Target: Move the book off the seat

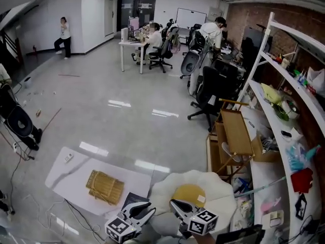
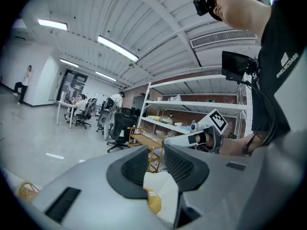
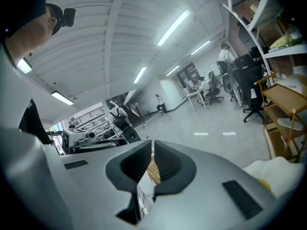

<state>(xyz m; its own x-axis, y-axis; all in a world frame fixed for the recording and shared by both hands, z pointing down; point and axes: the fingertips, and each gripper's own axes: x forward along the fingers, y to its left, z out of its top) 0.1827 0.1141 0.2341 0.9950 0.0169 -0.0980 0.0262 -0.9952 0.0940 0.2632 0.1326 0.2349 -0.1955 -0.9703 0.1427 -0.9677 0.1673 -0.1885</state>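
Dark flat book (image 1: 133,198) lies on the white mat (image 1: 76,179) left of the cream shell-shaped seat (image 1: 216,181), so the move looks done; left gripper (image 2: 156,157) jaws apart, right gripper (image 3: 152,152) together, both empty.

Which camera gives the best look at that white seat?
The head view: it looks down on nearly the whole seat, white with a yellow middle. The left gripper view shows only a white-and-yellow scrap low in the picture; the right gripper view catches just a white edge at the lower right.
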